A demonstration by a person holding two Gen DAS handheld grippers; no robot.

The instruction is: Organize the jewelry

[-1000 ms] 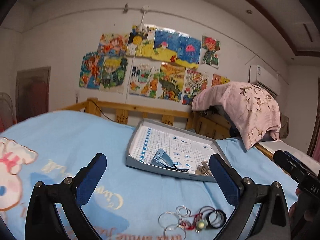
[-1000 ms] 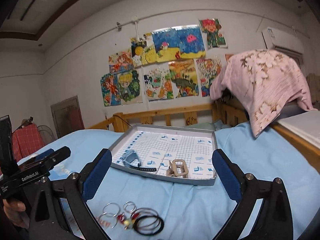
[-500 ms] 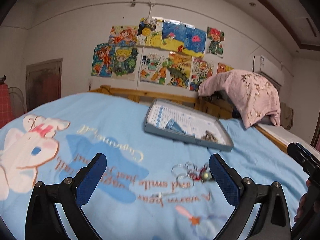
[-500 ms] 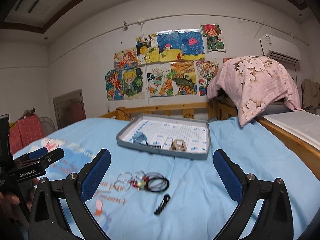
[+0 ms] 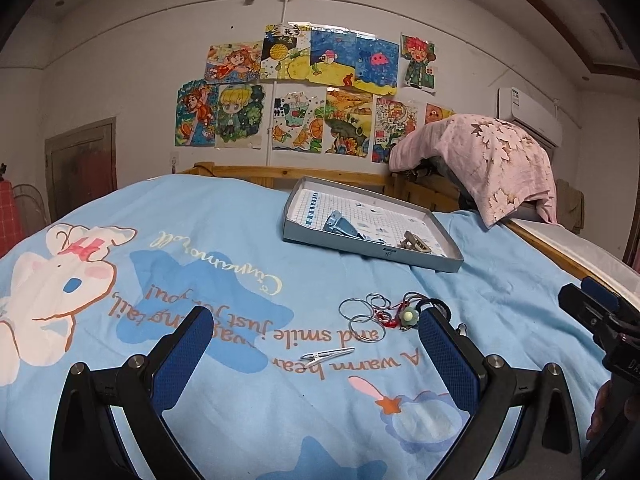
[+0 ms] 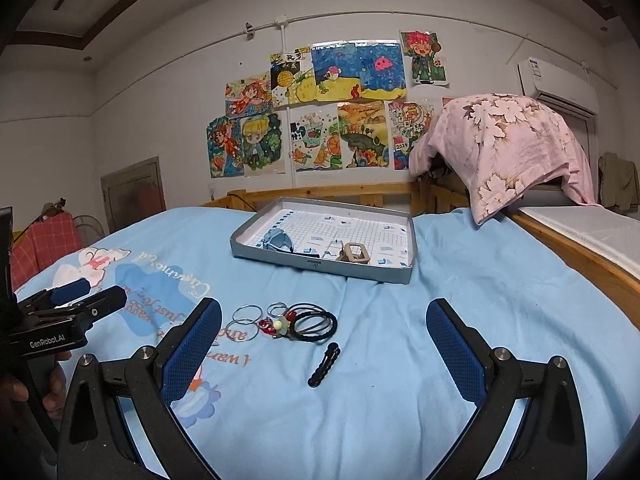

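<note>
On bedspread [image 5: 224, 240] | both hand-held grippers pulled back from tray [image 6: 320, 268] | left [image 5: 316, 344], right [image 6: 324, 336] wide open, empty

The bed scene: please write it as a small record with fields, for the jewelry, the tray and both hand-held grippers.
surface: blue bedsheet
tray: grey tray, far side of bed
in tray: blue hair claw; beige hair claw
loose on sheet: metal rings; black hair ties; black hair clip; silver hair clip
left hand-held gripper: open, empty
right hand-held gripper: open, empty
</note>
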